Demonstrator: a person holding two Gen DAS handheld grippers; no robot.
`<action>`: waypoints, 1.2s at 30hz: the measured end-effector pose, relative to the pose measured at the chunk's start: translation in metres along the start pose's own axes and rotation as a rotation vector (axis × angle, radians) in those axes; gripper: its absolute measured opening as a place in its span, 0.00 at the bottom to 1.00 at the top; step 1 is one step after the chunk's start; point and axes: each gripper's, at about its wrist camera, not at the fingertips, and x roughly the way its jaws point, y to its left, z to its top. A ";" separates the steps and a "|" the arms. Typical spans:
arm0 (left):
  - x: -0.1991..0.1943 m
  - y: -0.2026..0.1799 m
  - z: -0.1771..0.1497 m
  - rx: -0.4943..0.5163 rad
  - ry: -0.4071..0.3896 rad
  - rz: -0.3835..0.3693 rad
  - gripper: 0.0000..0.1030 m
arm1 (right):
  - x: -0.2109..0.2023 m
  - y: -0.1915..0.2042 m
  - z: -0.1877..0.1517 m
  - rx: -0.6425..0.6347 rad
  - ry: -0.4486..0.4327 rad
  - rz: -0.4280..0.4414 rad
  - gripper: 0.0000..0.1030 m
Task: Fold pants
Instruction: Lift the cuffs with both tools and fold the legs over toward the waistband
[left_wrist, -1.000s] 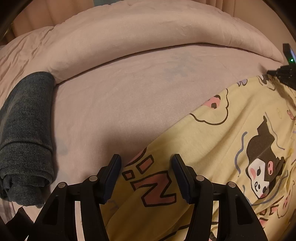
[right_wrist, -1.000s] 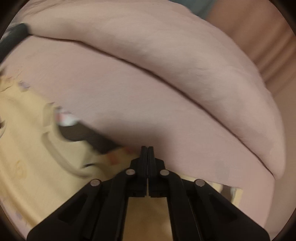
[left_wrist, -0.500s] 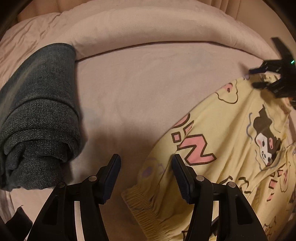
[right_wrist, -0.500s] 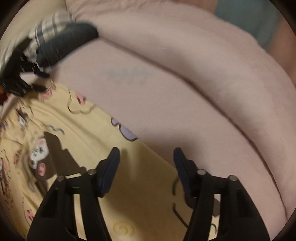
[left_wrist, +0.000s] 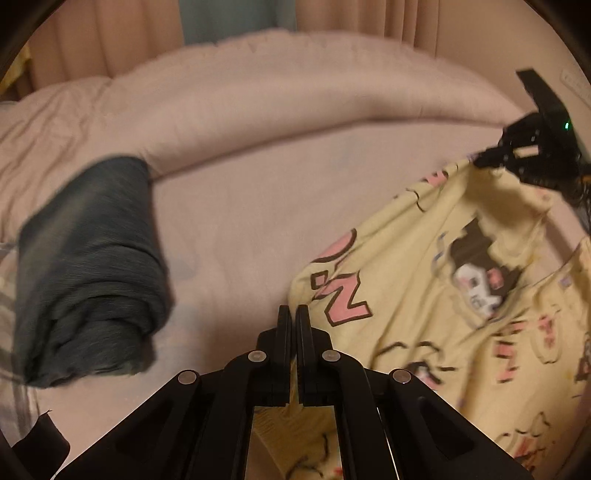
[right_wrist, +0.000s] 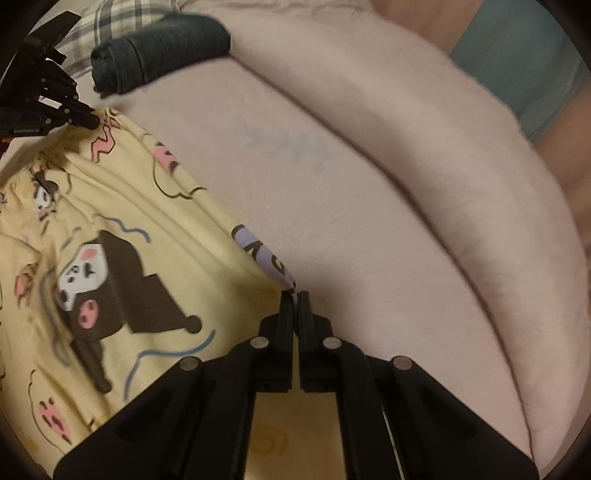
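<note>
Yellow cartoon-print pants (left_wrist: 424, 277) lie spread on the pink bed sheet (left_wrist: 240, 206). My left gripper (left_wrist: 293, 310) has its jaws closing on the pants' near edge, with yellow fabric pinched between the pads. The right wrist view shows that gripper (right_wrist: 90, 120) at the top left, holding a corner of the pants (right_wrist: 129, 229). My right gripper (right_wrist: 294, 295) is closing on the edge with the purple print, and cloth is caught at its tips. From the left wrist view it (left_wrist: 480, 162) grips the far corner, and the fabric rises toward it.
A folded dark grey garment (left_wrist: 92, 266) lies to the left on the sheet, also the dark grey garment (right_wrist: 159, 48) in the right wrist view. A plaid cloth (right_wrist: 110, 18) is behind it. A rolled pink duvet (left_wrist: 295, 85) runs along the far side, with curtains beyond.
Both grippers stood open half a second ago and now have their fingers together on the pants' edge. The left camera has drawn back and up, and the fabric now lifts at both held points.
</note>
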 end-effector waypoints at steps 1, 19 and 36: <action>-0.012 0.009 0.000 -0.009 -0.014 0.004 0.01 | -0.011 -0.001 0.000 0.003 -0.019 -0.009 0.02; -0.171 -0.056 -0.072 0.067 -0.218 0.119 0.01 | -0.225 0.130 -0.106 -0.039 -0.257 -0.079 0.02; -0.096 -0.108 -0.198 0.353 0.053 0.227 0.01 | -0.172 0.285 -0.216 -0.246 0.003 0.107 0.02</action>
